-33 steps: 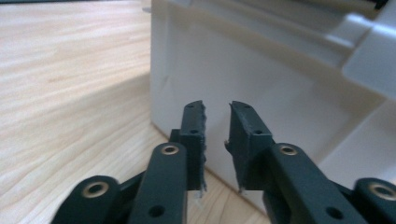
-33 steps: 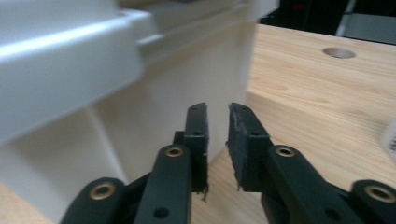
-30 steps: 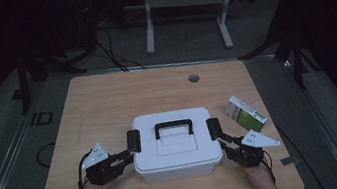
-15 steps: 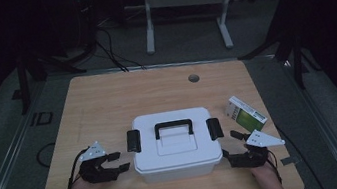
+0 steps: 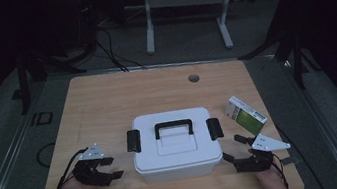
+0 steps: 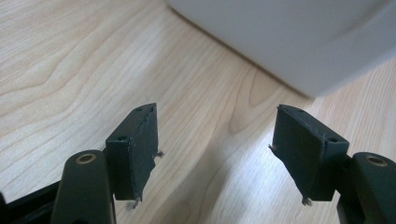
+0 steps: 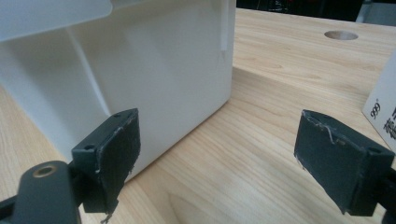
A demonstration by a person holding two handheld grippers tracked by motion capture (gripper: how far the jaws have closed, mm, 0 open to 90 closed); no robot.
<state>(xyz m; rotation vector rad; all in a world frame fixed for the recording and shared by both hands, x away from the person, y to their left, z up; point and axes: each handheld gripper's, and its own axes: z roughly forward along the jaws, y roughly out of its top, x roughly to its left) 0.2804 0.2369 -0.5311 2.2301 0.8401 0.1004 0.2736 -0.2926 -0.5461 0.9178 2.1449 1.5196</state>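
Left hand-held gripper (image 5: 112,168) sits low over the desk (image 5: 107,103) near the front-left corner, jaws spread, bare wood between them; they've just been opening. In the left gripper view its pads (image 6: 135,149) point at the white storage box (image 6: 299,42), near it but not touching. Right hand-held gripper (image 5: 231,149) is near the front-right corner, jaws spread wide and just opened too, nothing between them; in the right gripper view one pad (image 7: 116,154) sits just beside the box's side wall, contact unclear. Box (image 5: 174,146) rests toward the front edge, midway between the two grippers, lid on, black handle (image 5: 173,126) flat on top, black latches (image 5: 133,140) at both ends. Small green-and-white carton (image 5: 245,115) lies near the right edge, just behind the right gripper. Round hole (image 5: 194,78) toward the far edge.
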